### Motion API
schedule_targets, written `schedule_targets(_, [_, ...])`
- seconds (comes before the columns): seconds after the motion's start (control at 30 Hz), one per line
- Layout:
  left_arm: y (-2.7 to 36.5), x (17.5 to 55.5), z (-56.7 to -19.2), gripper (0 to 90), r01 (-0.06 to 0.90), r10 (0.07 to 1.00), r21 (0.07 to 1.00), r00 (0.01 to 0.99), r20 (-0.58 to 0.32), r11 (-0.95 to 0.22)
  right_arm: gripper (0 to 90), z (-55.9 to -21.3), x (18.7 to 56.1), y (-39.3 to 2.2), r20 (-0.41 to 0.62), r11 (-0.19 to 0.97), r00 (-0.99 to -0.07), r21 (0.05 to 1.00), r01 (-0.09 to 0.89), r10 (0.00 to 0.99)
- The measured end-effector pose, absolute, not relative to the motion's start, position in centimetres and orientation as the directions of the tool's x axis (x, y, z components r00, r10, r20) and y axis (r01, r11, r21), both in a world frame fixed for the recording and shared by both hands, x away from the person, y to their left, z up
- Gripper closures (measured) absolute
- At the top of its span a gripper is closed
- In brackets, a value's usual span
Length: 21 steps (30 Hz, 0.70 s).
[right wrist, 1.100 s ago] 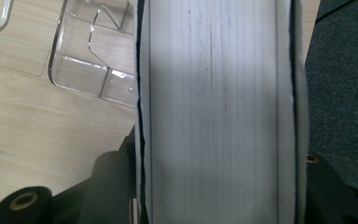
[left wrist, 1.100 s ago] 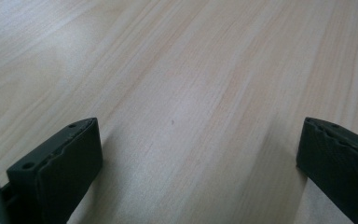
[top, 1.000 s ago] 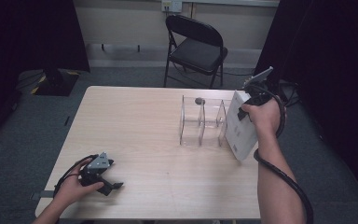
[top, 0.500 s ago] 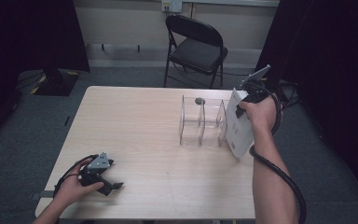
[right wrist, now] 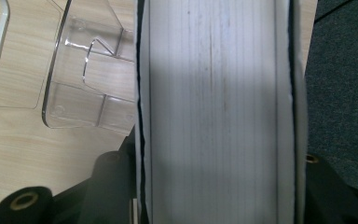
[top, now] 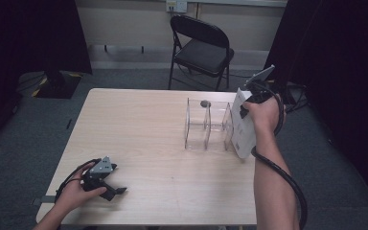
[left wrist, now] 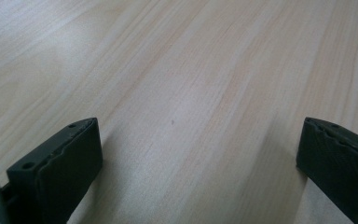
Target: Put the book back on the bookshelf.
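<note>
White book (top: 243,128) pinched across its thickness by right tongs (top: 247,106), held upright at right end of clear acrylic divider rack (top: 209,125), just beside its outermost panel. Page edges facing up in right gripper view, jaws pressed on both covers. Left tongs (top: 117,190) resting on pale wood desk (top: 139,120) near front left corner, spread wide, nothing between. Well apart from rack.

There was one table (top: 143,143), one clear rack (top: 206,127), one white book (top: 243,129), one folding chair (top: 199,48), and two claws: left (top: 117,190), right (top: 247,108).
</note>
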<state>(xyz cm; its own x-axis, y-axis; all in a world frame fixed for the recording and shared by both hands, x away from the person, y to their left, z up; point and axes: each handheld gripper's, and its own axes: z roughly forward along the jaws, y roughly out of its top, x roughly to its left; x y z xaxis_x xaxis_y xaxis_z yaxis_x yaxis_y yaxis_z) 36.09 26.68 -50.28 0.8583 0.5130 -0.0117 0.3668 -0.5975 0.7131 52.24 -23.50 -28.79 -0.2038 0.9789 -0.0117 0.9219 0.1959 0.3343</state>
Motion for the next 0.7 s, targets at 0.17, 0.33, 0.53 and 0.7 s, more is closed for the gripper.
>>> schedule_targets(0.17, [26.7, 36.1, -50.3, 0.0, 0.367, 0.513, 0.713, 0.858, -0.012, -0.597, 52.4, -29.1, 52.7, -23.2, -0.018, 0.185, -0.191, 0.339, 0.922, 0.982])
schedule_targets(0.33, [26.7, 36.1, -50.3, 0.0, 0.367, 0.513, 0.713, 0.858, -0.012, -0.597, 52.4, -29.2, 53.1, -22.7, -0.039, 0.185, -0.182, 0.332, 0.925, 0.982])
schedule_targets(0.53, [26.7, 36.1, -50.3, 0.0, 0.367, 0.513, 0.713, 0.858, -0.012, -0.597, 52.4, -29.6, 53.6, -22.7, -0.034, 0.171, -0.169, 0.332, 0.928, 0.985])
schedule_targets(0.7, [26.7, 36.1, -50.3, 0.0, 0.367, 0.513, 0.713, 0.858, -0.012, -0.597, 52.4, -30.1, 53.9, -22.6, -0.031, 0.155, -0.154, 0.337, 0.929, 0.988])
